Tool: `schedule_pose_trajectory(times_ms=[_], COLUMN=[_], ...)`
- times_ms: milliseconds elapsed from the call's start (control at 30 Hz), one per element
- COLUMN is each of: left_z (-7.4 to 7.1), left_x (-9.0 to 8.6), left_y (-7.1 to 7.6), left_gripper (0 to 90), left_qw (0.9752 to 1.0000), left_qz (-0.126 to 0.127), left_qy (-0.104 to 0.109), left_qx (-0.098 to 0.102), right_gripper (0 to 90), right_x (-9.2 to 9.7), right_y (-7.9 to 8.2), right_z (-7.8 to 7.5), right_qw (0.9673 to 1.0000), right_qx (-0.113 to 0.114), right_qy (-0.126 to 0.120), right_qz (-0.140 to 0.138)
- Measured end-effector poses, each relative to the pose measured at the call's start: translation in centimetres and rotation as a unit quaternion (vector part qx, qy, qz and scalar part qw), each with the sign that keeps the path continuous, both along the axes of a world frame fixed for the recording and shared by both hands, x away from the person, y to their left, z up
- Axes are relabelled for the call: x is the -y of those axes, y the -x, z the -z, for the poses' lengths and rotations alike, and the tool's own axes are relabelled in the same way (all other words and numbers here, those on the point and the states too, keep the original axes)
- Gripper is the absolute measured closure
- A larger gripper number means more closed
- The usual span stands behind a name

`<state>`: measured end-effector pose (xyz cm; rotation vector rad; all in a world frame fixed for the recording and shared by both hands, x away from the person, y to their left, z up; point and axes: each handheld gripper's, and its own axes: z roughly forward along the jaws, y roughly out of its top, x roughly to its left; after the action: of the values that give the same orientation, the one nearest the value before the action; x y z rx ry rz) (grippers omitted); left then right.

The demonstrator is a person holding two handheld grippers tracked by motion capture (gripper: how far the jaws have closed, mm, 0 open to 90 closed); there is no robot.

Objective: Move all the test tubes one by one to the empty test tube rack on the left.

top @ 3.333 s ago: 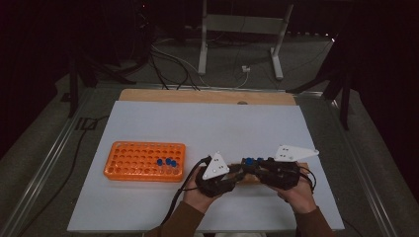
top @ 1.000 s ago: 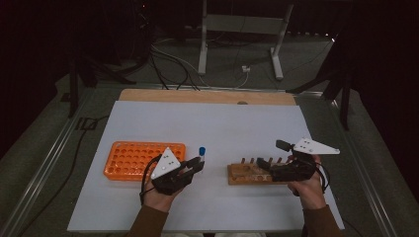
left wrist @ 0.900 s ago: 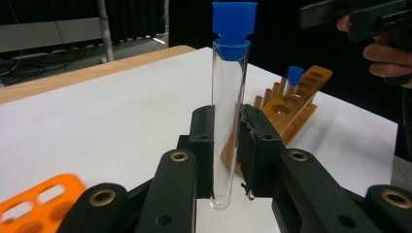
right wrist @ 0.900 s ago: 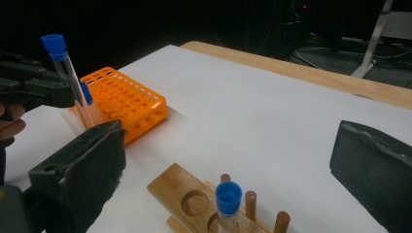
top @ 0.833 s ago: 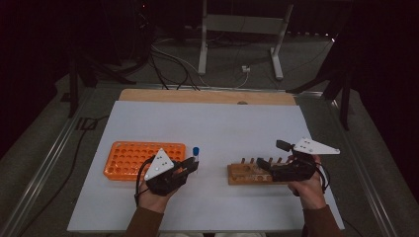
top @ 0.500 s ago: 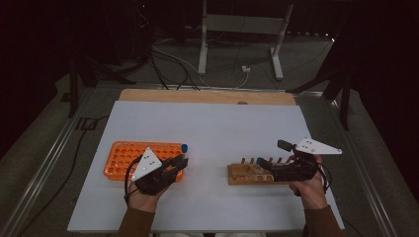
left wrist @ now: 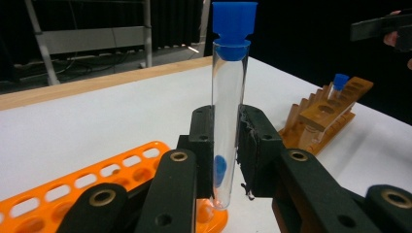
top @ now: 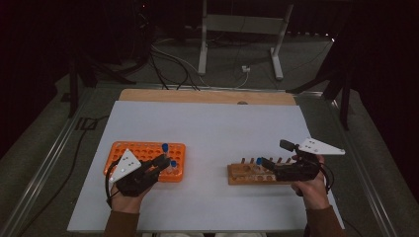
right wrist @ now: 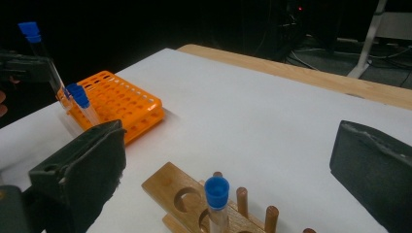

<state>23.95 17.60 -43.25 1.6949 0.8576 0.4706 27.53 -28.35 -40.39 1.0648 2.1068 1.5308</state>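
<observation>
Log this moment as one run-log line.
left gripper: shut on blue-capped tube, above orange rack | right gripper: open beside wooden rack

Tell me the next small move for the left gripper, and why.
Probably lower the tube straight down into a free hole of the orange rack. The left gripper is shut on it, upright, right over the rack's near end where other capped tubes already stand. The right gripper rests open by the wooden rack.
</observation>
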Motion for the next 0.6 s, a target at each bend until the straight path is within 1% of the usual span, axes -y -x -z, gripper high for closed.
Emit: schedule_pose_trajectory(times_ms=[267, 333, 533, 600], left_z=[0.1, 0.1, 0.6, 0.8], left_x=[-1.5, -1.8, -2.6, -2.8], left_y=[0.1, 0.1, 0.0, 0.0], left_gripper=[78.1, 78.1, 78.1, 78.1], left_qw=[0.9999, 0.9998, 0.9994, 0.9993], left_qz=[-0.017, -0.022, -0.035, -0.038], left_qy=[0.002, -0.003, -0.001, -0.003], left_qx=[0.0, 0.0, -0.001, -0.001], right_gripper=[0.0, 0.0, 0.0, 0.0], right_x=[0.2, 0.2, 0.2, 0.2], right_y=[0.1, 0.0, 0.1, 0.0], right_z=[0.0, 0.0, 0.0, 0.0], right_qw=[1.0, 1.0, 1.0, 1.0], right_qx=[0.0, 0.0, 0.0, -0.001], right_qy=[-0.002, -0.002, -0.002, -0.002], right_qz=[0.001, 0.001, 0.001, 0.001])
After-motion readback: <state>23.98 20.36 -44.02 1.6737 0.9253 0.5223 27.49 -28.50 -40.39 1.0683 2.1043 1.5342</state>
